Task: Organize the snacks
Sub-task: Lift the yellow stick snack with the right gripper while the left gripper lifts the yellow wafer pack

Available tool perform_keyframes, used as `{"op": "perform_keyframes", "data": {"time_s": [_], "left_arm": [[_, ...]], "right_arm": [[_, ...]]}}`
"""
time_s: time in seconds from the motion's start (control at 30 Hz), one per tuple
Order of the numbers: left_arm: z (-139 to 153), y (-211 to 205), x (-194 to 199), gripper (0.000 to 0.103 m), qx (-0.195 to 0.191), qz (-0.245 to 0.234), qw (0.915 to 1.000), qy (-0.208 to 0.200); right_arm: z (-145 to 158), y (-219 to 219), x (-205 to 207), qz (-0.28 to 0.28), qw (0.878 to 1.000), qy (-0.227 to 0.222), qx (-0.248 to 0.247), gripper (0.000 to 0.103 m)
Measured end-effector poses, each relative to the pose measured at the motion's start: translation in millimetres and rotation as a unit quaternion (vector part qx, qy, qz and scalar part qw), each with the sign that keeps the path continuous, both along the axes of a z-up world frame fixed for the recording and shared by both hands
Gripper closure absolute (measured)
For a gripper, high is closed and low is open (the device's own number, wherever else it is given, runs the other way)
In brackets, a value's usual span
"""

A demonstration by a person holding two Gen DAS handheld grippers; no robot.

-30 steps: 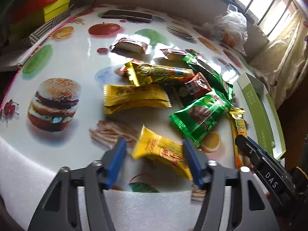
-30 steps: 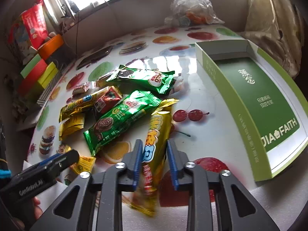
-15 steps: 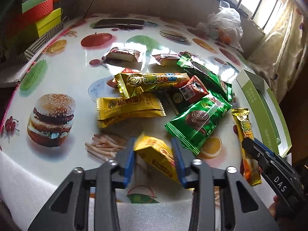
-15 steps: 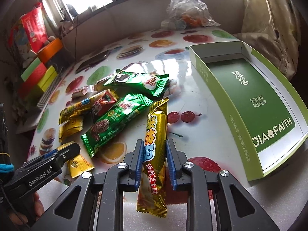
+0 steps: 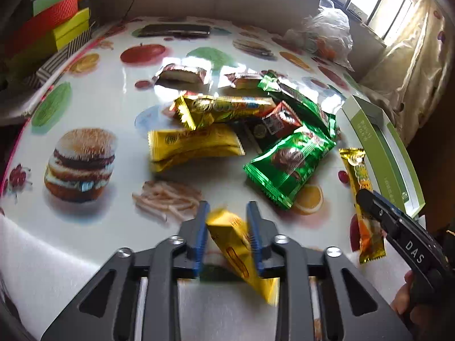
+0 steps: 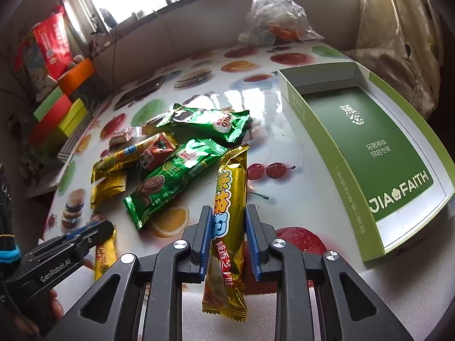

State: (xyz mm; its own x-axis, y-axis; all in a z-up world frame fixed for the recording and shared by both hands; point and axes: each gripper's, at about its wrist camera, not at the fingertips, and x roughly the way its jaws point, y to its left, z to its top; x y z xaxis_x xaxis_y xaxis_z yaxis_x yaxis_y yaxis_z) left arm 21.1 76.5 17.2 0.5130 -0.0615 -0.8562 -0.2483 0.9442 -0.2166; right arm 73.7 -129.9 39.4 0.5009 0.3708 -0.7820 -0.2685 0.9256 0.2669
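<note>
green box (image 6: 335, 153) rim rt of tool (image 6: 229, 227)

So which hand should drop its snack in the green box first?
Right, probably. The right gripper grips the long gold bar beside the open green box; the left gripper with its yellow packet is farther away.

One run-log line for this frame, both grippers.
left gripper: shut on small yellow packet | right gripper: shut on long gold bar | green box: empty

Snack packets (image 6: 170, 176) lie heaped mid-surface (image 6: 298, 199); the open box (image 6: 335, 170) sits to their right, a plastic bag (image 6: 273, 17) far behind, stacked boxes (image 6: 57, 113) far left.
</note>
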Motion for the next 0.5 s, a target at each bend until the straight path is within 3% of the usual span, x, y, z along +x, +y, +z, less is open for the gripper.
{"op": "perform_keyframes", "data": {"time_s": [0.4, 0.5], "left_arm": [[4.4, -12.4, -18.4, 0.063, 0.004, -0.008, 0.9999, 0.014], [10.2, -14.4, -18.4, 0.063, 0.003, -0.011, 0.9999, -0.001]], "right_arm": [[5.9, -1.3, -9.1, 0.007, 1.000, -0.012, 0.003, 0.081], [7.9, -1.0, -11.6, 0.011, 1.000, -0.015, 0.003, 0.081]]}}
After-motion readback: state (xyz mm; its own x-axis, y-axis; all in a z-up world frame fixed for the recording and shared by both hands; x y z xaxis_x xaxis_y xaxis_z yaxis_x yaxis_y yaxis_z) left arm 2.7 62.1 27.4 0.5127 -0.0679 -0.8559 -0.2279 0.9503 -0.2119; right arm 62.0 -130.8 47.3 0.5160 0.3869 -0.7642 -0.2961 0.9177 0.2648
